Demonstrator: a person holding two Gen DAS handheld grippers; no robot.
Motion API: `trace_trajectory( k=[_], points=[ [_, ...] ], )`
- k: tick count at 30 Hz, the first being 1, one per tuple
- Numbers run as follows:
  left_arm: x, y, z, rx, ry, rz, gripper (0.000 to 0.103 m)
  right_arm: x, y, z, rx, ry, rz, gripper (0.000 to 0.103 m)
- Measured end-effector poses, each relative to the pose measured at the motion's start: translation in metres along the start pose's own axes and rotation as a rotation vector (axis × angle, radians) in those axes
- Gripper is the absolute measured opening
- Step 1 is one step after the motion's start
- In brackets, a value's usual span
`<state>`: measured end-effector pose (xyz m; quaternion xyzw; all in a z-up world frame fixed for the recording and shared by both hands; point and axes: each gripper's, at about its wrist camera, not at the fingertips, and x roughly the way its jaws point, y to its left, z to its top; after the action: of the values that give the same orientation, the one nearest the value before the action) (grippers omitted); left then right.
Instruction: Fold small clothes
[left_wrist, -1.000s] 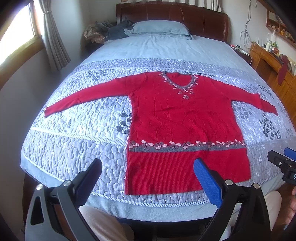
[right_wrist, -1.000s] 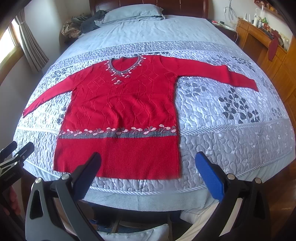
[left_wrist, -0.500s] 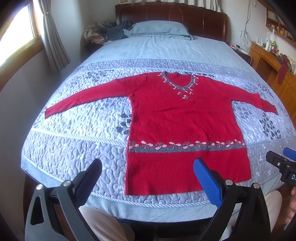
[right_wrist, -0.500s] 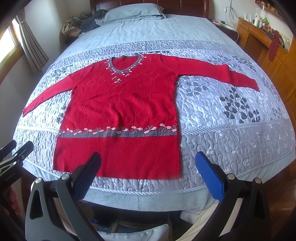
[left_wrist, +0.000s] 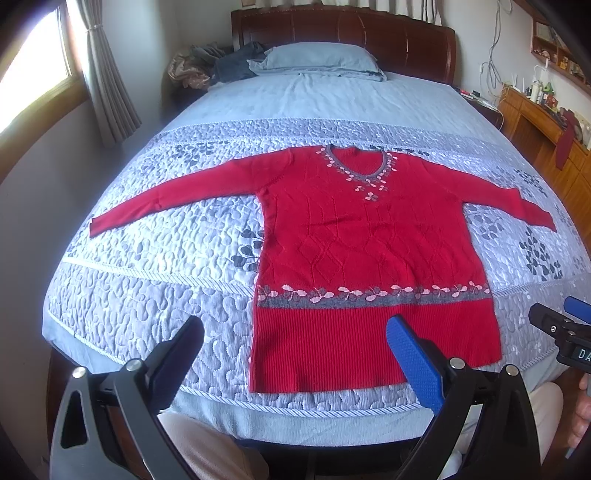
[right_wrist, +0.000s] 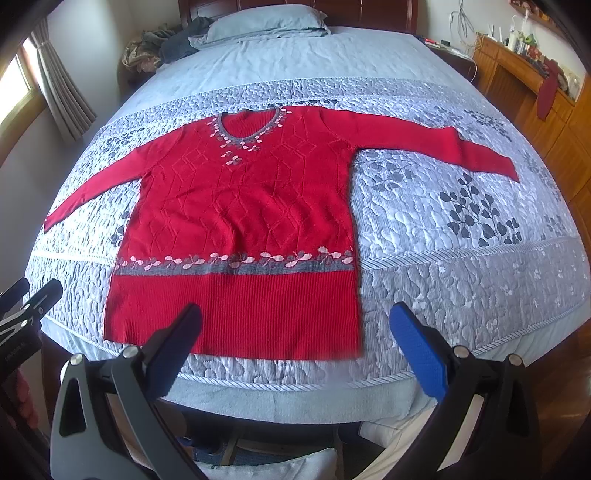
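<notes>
A red knitted sweater (left_wrist: 365, 251) with a grey flowered band lies flat, face up, on the quilted bed cover, both sleeves spread out; it also shows in the right wrist view (right_wrist: 240, 221). My left gripper (left_wrist: 295, 354) is open and empty, held in the air before the hem's left part. My right gripper (right_wrist: 295, 347) is open and empty, before the hem's right corner. Each gripper shows at the edge of the other's view.
The bed (left_wrist: 155, 314) has a grey-blue quilt, a pillow (left_wrist: 317, 61) and a heap of clothes (left_wrist: 207, 68) by the wooden headboard. A wooden cabinet (left_wrist: 546, 140) stands at the right, a window and curtain (left_wrist: 107, 81) at the left. The bed's front edge is just under my grippers.
Both grippers have shifted very slightly; the sweater lies as before.
</notes>
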<state>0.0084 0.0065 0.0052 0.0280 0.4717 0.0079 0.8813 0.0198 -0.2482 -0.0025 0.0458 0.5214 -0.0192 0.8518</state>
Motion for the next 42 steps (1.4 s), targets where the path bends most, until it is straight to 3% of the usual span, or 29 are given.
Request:
trace_trajectory(
  k=[13, 19, 26, 34, 37, 42],
  points=[
    [0.012, -0.002, 0.007, 0.008, 0.014, 0.001, 0.099, 0.014, -0.004, 0.008, 0.0, 0.017, 0.001, 0.1],
    [0.039, -0.01, 0.024, -0.007, 0.055, -0.003, 0.099, 0.031, -0.046, 0.035, 0.038, 0.03, -0.024, 0.1],
    [0.082, -0.052, 0.092, -0.002, 0.036, -0.004, 0.099, 0.058, -0.17, 0.108, 0.134, 0.031, -0.153, 0.1],
    [0.142, -0.132, 0.18, 0.002, 0.006, -0.024, 0.099, 0.121, -0.359, 0.2, 0.339, 0.112, -0.223, 0.1],
    [0.163, -0.162, 0.198, 0.011, 0.01, -0.036, 0.099, 0.15, -0.414, 0.215, 0.392, 0.16, -0.246, 0.1],
    [0.185, -0.195, 0.205, 0.054, 0.015, -0.048, 0.099, 0.192, -0.494, 0.22, 0.515, 0.194, -0.189, 0.1]
  ],
)
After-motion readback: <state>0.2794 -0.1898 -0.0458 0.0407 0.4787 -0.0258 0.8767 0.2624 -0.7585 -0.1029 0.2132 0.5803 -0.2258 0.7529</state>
